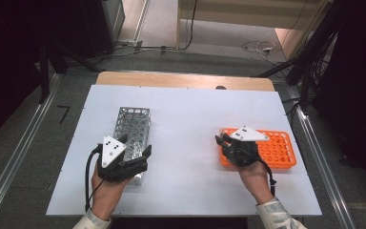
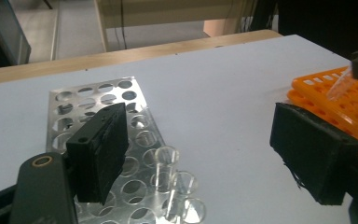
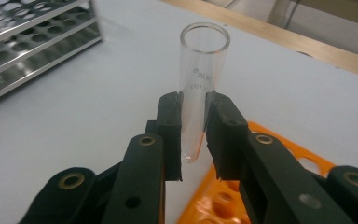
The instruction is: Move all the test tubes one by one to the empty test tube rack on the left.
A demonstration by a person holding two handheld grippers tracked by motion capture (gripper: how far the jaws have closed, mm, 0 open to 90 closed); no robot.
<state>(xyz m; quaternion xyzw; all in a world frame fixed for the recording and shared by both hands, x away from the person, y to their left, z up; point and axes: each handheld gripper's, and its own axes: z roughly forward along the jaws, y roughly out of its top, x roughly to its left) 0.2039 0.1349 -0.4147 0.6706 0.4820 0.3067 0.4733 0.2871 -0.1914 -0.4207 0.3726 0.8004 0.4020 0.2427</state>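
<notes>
Right tongs [image 3: 193,140] clamp clear test tube [image 3: 200,88] upright, just above orange rack [image 1: 279,148] corner. Left tongs [image 2: 214,154] gape wide over metal rack [image 2: 107,140]; glass tubes [image 2: 177,186] between pads, on white worktop [image 1: 186,124].

In the high view the left claw [image 1: 138,160] and the hand [image 1: 106,188] holding it cover the near end of the metal rack [image 1: 132,126], so the glass tubes standing there are hidden. The right claw [image 1: 224,143] sits over the left end of the orange rack [image 1: 279,148], and the tube it grips is too small to make out. In the left claw view the metal rack's near end runs off the bottom edge, and the orange rack [image 2: 326,93] is cut by the right edge. In the right claw view the printed marks on the tube [image 3: 200,88] are too blurred to read, and its lower end is partly hidden between the pads [image 3: 170,135]. The orange rack [image 3: 214,200] is cut off at the bottom.
</notes>
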